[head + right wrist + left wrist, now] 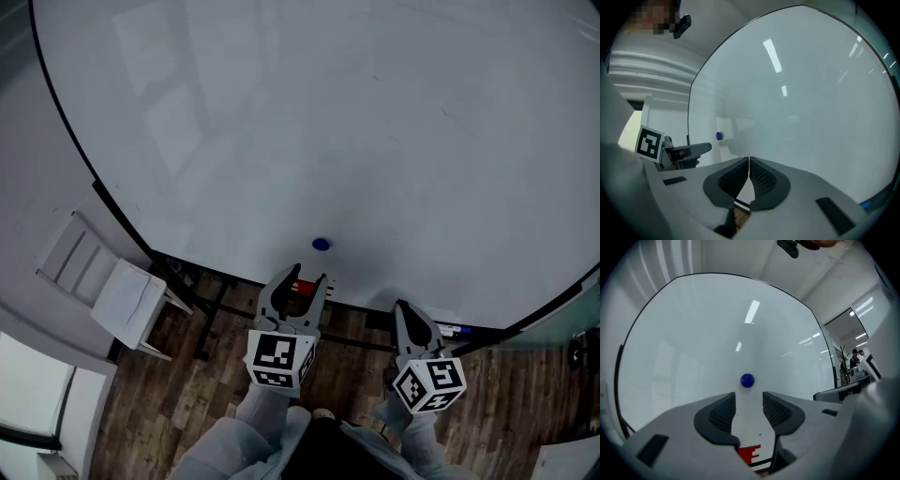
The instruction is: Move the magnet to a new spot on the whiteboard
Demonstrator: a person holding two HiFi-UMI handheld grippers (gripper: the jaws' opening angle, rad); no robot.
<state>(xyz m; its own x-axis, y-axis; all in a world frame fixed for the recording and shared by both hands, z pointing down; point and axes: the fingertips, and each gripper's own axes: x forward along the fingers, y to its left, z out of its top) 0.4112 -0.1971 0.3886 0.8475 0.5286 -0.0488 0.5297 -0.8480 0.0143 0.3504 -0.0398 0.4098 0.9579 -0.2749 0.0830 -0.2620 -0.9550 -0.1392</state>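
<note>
A small round blue magnet sticks to the lower part of the big whiteboard. My left gripper is open just below it, jaws pointing at it, with a gap still between them. In the left gripper view the magnet sits just above the space between the two jaws of the left gripper. My right gripper hangs to the right near the board's lower edge, shut and empty. From the right gripper view the magnet shows far to the left, past the left gripper, and the right gripper has its tips together.
A red eraser lies on the board's tray under the left gripper. A white chair stands at the lower left on the wooden floor. A blue marker cap sits on the ledge at the right.
</note>
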